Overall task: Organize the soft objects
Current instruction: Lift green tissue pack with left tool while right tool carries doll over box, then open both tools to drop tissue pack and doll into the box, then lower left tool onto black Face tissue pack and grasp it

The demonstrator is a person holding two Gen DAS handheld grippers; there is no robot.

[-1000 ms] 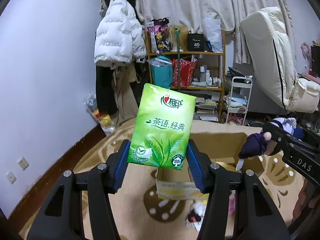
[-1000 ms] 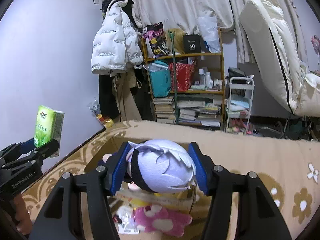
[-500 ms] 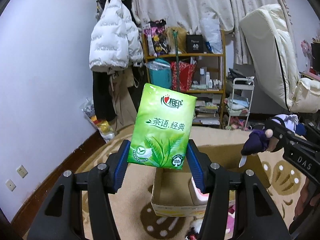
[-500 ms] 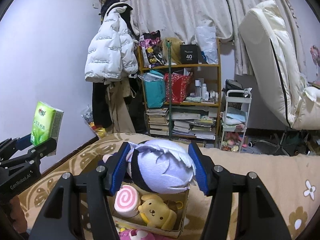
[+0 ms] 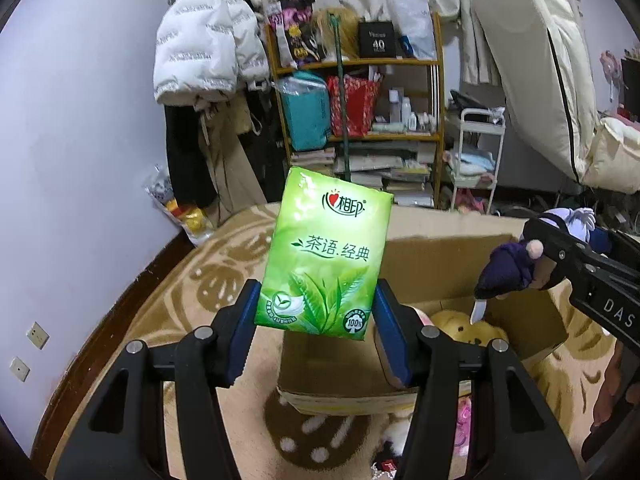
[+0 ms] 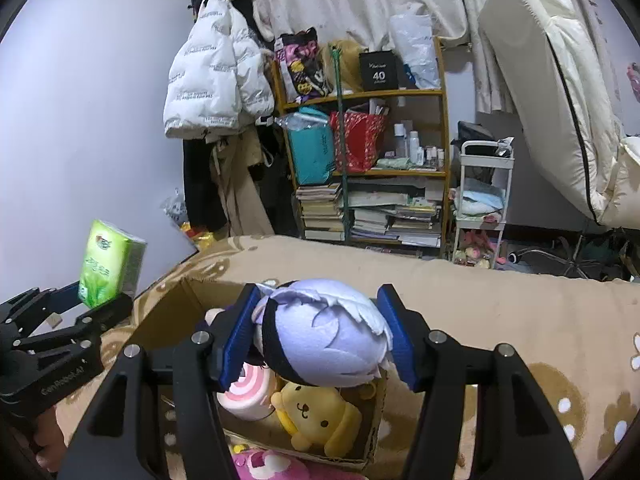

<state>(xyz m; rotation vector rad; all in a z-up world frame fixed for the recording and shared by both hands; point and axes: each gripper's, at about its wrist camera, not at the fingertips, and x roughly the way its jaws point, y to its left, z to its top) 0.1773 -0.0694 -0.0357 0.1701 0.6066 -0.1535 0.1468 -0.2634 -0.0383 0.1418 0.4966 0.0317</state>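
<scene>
My left gripper (image 5: 318,312) is shut on a green tissue pack (image 5: 326,256), held upright in the air before the open cardboard box (image 5: 432,264). It also shows at the left of the right wrist view (image 6: 110,262). My right gripper (image 6: 318,334) is shut on a lavender-haired plush doll (image 6: 324,336), held over the box (image 6: 160,312). The doll's dark body (image 5: 508,268) hangs over the box in the left wrist view. In the box lie a yellow dog plush (image 6: 316,412) and a pink swirl roll plush (image 6: 248,390).
A pink plush (image 6: 268,466) lies on the patterned beige carpet (image 6: 520,320) before the box. Behind stand a cluttered wooden shelf (image 6: 368,152), a white cart (image 6: 482,200), a hanging white puffer jacket (image 6: 216,80) and a leaning mattress (image 6: 560,92).
Both grippers, still holding their objects, have come closer over the box. The box now fills more of both views and the plush toys inside it show.
</scene>
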